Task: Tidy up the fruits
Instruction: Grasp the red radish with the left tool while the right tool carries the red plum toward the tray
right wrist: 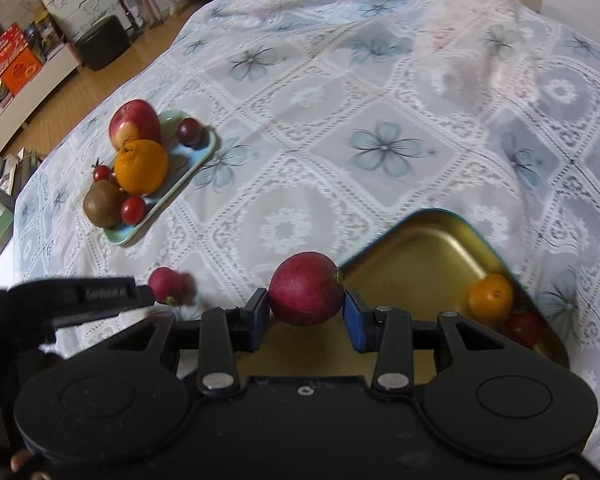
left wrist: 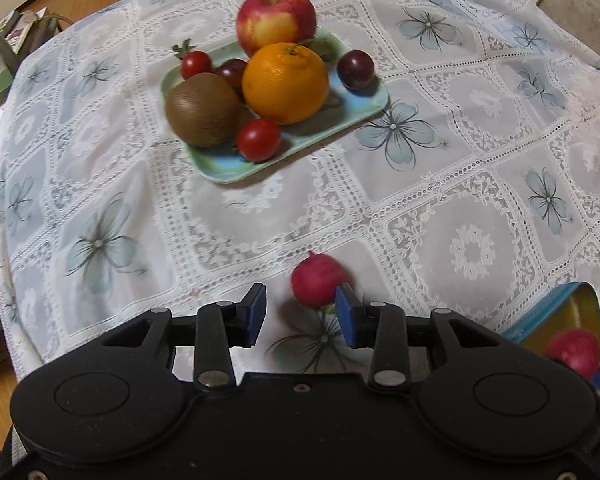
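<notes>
A pale green tray [left wrist: 352, 114] at the table's far side holds an apple [left wrist: 276, 18], an orange [left wrist: 286, 82], a kiwi [left wrist: 202, 110], cherry tomatoes [left wrist: 259, 140] and dark plums [left wrist: 355, 69]. A red radish-like fruit [left wrist: 316, 278] lies on the cloth just ahead of my open left gripper [left wrist: 302, 314], by its right finger. My right gripper [right wrist: 306, 316] is shut on a second red fruit [right wrist: 305, 289] over the near edge of a gold tin tray [right wrist: 424, 256]. That tray holds a small orange [right wrist: 490, 297] and a tomato [right wrist: 522, 328].
A white lace tablecloth [right wrist: 380, 144] with blue flowers covers the table. The left gripper's arm [right wrist: 80, 296] shows at the left of the right wrist view. Wooden floor, boxes and shelves lie beyond the table's left edge.
</notes>
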Motion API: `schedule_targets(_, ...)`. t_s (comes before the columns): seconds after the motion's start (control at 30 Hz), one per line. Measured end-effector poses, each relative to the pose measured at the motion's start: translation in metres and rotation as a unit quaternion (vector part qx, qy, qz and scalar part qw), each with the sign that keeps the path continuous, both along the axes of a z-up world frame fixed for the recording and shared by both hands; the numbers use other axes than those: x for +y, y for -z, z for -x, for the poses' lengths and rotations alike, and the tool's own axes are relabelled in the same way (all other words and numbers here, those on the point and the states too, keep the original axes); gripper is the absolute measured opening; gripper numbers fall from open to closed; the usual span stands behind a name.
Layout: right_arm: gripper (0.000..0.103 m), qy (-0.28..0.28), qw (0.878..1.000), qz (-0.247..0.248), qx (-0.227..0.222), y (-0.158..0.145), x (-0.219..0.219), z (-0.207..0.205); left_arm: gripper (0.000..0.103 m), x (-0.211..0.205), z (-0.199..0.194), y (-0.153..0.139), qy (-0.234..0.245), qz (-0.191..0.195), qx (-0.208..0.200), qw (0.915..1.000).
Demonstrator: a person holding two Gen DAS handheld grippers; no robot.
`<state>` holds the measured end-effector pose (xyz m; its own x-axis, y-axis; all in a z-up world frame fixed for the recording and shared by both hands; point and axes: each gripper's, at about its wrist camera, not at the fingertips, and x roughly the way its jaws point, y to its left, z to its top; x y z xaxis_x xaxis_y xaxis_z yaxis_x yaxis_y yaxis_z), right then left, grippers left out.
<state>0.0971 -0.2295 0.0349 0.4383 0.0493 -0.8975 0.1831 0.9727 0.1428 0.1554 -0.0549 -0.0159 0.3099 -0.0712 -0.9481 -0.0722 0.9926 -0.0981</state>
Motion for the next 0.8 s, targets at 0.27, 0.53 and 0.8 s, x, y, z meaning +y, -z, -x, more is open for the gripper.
schedule_targets(0.27,0.042,0.007,1.000,0.002,0.008,0.011,-0.012,0.011,0.055,-0.006,-0.015,0.020,-0.006,0.023,0.016,0.9996)
schedule_targets(0.53,0.042,0.008,1.000,-0.004,0.023,0.022,-0.014,0.017,0.044,-0.012,-0.020,0.031,-0.014,0.002,0.015,0.9998)
schedule_targets(0.8,0.042,0.019,0.999,0.002,0.046,0.024,-0.020,0.021,0.043,-0.011,0.003,0.008,-0.023,0.028,0.036,0.9987)
